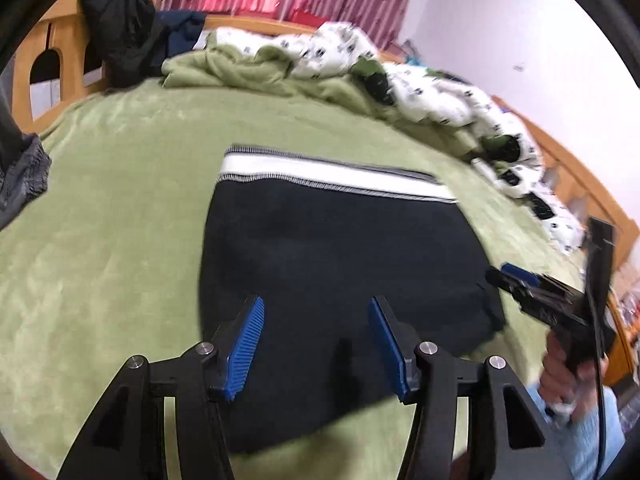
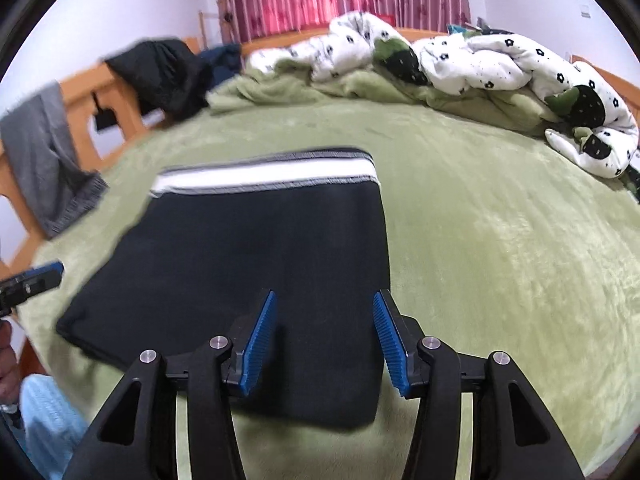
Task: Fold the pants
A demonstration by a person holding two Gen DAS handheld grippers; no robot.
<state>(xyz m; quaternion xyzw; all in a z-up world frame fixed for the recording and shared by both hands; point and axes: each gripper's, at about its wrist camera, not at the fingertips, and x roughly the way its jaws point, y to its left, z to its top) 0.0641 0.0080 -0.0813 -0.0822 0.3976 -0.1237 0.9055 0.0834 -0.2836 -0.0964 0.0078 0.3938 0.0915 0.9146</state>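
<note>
Pants (image 1: 340,264): folded dark knit, white waistband far; likely soft, light, limp.
Grip: near edge, both corners.
Left gripper (image 1: 316,344): spread, empty.
Right gripper (image 2: 324,340): spread, empty.

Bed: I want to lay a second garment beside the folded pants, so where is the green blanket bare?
The green blanket lies bare right of the black pants, up to the floral duvet. Another bare stretch lies left of the pants, toward the wooden bed frame. The far edge is crowded: duvet, dark jacket, and gray garment.
</note>
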